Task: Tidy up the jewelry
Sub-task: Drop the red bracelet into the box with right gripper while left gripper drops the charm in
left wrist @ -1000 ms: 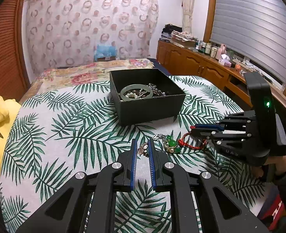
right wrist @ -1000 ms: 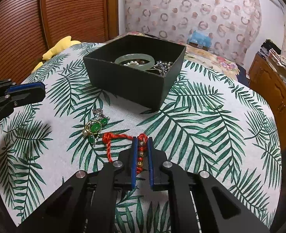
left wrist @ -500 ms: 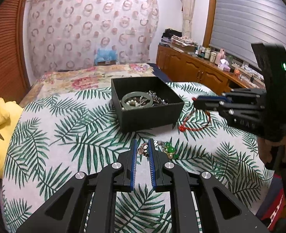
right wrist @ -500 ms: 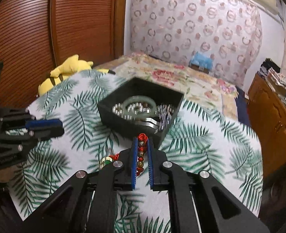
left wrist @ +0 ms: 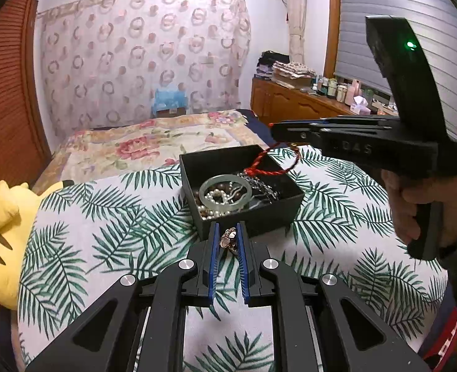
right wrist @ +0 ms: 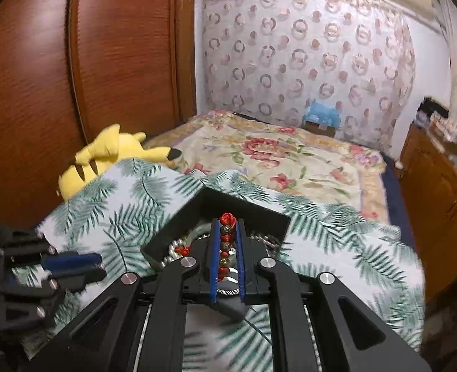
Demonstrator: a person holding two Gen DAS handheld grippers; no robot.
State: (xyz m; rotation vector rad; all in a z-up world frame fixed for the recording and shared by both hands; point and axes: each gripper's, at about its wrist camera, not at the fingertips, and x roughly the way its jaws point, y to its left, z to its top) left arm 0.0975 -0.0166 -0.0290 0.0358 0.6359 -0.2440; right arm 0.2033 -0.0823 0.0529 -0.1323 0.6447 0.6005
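Left wrist view: the left gripper [left wrist: 227, 241] has its jaws clamped on a small gold-toned jewelry piece [left wrist: 228, 240], just short of the black box [left wrist: 290, 200]. Inside the box lie a pale green bangle [left wrist: 225, 189], pearls and silver chains. Above the far corner, the right gripper [left wrist: 273, 131] dangles a red cord loop [left wrist: 275, 162] over the box. Right wrist view shows what that one hides: the right gripper's jaws pinch a red beaded bracelet [right wrist: 225, 241]. Leaf-print cloth [left wrist: 89, 232] covers the bed; a yellow plush toy [right wrist: 104, 158] sits at its edge.
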